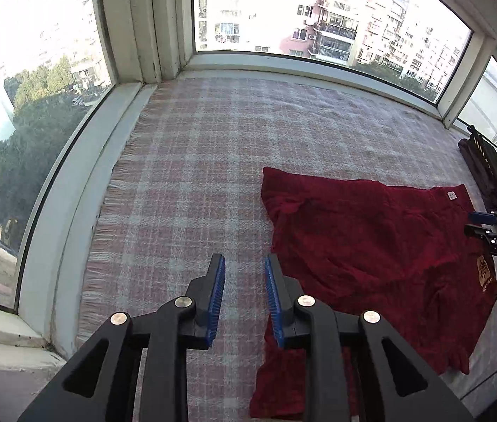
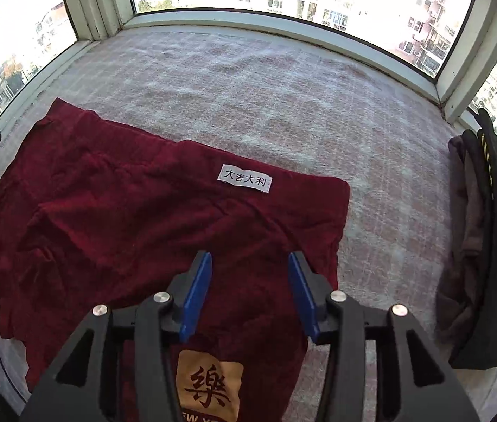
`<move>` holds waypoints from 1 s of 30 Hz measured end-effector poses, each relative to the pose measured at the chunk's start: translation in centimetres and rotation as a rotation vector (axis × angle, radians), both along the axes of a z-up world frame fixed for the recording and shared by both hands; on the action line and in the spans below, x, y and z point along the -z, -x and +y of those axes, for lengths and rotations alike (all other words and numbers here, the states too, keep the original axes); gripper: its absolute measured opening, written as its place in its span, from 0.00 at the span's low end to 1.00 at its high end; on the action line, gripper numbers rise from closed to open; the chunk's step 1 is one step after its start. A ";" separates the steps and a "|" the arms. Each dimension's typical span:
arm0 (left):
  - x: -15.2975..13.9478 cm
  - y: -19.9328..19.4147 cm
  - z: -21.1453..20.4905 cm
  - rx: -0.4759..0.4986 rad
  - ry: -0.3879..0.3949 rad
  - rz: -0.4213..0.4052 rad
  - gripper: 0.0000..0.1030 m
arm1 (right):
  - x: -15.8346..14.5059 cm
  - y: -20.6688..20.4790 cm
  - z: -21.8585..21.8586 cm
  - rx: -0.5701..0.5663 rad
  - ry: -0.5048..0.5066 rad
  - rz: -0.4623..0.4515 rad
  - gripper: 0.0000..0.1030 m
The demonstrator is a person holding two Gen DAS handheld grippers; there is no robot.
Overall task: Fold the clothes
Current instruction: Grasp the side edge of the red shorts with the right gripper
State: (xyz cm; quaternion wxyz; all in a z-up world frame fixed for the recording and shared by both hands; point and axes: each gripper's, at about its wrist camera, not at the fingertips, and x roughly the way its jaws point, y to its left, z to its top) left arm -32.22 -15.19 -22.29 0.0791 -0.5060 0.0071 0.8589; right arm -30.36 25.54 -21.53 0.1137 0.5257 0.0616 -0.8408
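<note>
A red garment (image 2: pixel 135 218) lay spread on the plaid blanket (image 1: pixel 195 161), its long axis running sideways; the right gripper (image 2: pixel 250 281) hovered spread over its near edge, the left gripper (image 1: pixel 244 292), also spread, beside its left edge.

Bright daylight through overexposed windows (image 1: pixel 318 10), strong fisheye bending, dark corners
</note>
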 end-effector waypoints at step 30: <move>2.8 -5.4 0.6 -0.095 -0.067 -0.054 0.20 | 1.6 12.9 -32.2 -0.747 -0.095 -0.028 0.48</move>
